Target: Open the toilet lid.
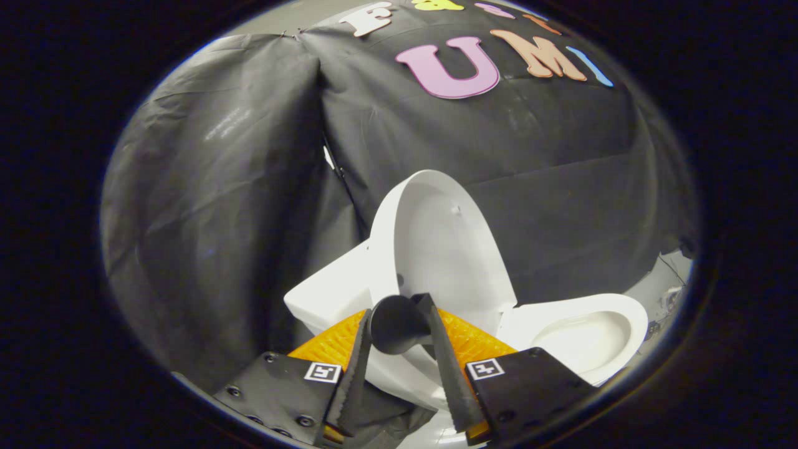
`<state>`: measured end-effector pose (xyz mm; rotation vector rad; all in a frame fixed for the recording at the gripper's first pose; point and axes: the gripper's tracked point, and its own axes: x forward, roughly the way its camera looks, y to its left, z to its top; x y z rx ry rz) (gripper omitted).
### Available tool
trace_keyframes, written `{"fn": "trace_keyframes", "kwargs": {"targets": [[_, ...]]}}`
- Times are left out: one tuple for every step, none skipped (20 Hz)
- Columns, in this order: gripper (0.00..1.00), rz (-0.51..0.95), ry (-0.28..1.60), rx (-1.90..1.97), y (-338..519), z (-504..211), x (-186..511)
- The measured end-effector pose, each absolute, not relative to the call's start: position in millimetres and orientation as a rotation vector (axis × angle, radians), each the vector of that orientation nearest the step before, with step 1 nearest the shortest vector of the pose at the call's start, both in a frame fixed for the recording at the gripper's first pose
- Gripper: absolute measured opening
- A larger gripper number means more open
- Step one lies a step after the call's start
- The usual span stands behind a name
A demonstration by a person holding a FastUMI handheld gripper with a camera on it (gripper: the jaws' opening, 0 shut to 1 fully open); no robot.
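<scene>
The white toilet lid (439,243) stands raised, nearly upright, with its inner face turned towards the bowl. A round black handle (399,327) sits at the lid's lower edge. My gripper (398,310) is shut on that handle, with one finger pressing on each side. The white seat and bowl (586,337) lie uncovered beyond the fingers, to the right of the lid. Behind the lid, on its left, is the white tank (327,293).
Black cloth walls (237,187) close in the booth right behind and to the left of the toilet. A strip of pale floor with small fittings (667,293) shows past the bowl on the right.
</scene>
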<state>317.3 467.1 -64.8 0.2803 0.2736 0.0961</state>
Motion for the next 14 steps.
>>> {"fn": "trace_keyframes", "kwargs": {"targets": [[0.6, 0.112, 0.261, 0.299, 467, -59, 312], [0.65, 0.129, 0.23, 0.318, 469, -50, 309], [0.65, 0.145, 0.196, 0.33, 469, -38, 306], [0.65, 0.152, 0.162, 0.331, 467, -23, 303], [0.66, 0.15, 0.13, 0.315, 462, -8, 302], [0.66, 0.14, 0.095, 0.285, 454, 9, 302], [0.66, 0.122, 0.058, 0.255, 443, 25, 303], [0.66, 0.111, 0.024, 0.229, 430, 42, 305], [0.66, 0.095, -0.002, 0.208, 414, 58, 306], [0.66, 0.076, -0.012, 0.194, 394, 72, 305], [0.66, 0.058, -0.008, 0.18, 375, 80, 303], [0.66, 0.035, -0.013, 0.163, 354, 90, 298], [0.66, 0.01, -0.037, 0.147, 330, 102, 289], [0.66, -0.016, -0.069, 0.134, 307, 115, 282]]}}
